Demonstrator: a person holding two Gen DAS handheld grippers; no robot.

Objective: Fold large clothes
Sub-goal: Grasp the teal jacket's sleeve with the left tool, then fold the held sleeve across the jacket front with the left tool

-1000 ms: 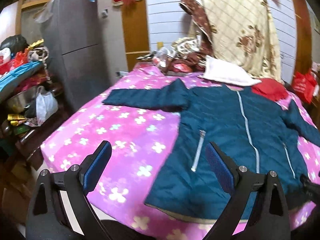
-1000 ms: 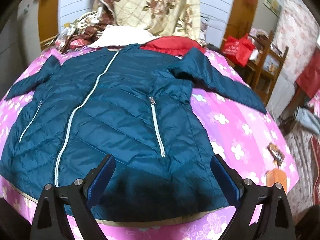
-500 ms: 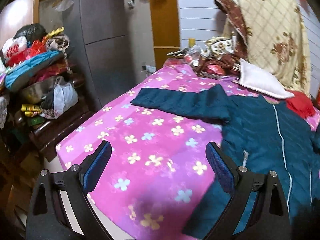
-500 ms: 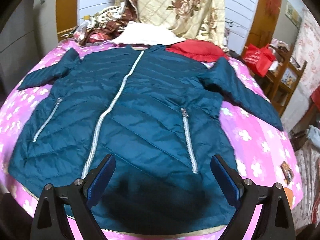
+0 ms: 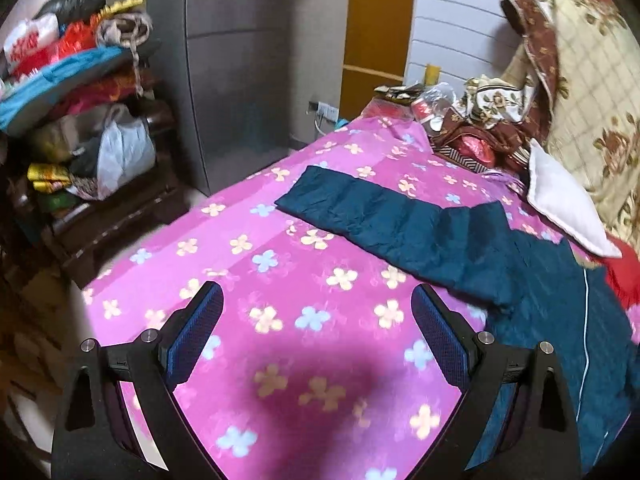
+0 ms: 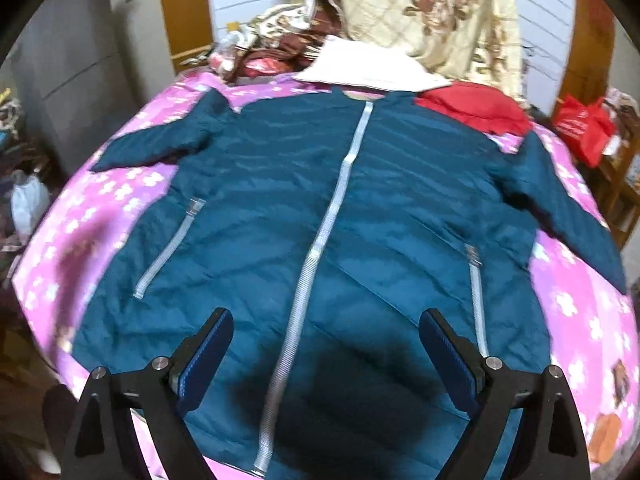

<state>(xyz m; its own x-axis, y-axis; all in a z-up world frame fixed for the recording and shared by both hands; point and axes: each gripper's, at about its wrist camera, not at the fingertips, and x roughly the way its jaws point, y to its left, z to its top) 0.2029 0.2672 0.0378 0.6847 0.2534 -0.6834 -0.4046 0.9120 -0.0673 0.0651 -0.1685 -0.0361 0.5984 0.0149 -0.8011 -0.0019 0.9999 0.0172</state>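
- The teal quilted jacket (image 6: 340, 220) lies front-up and spread flat on the pink flowered bedspread (image 5: 280, 280), its zipper (image 6: 320, 240) closed.
- The left gripper (image 5: 316, 344) is spread wide with nothing in it, above bare bedspread; the jacket's sleeve (image 5: 380, 216) stretches at its 1 o'clock.
- The right gripper (image 6: 326, 356) is equally wide and empty, over the hem, straddling the zipper.
- A white pillow (image 6: 360, 68) sits at 12 o'clock, touching the collar.

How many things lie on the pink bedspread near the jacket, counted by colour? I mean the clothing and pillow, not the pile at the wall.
Teal: 1, the quilted jacket
White: 1, the pillow
Red: 1, the red garment
Total: 3, all lying on the pink flowered bedspread.
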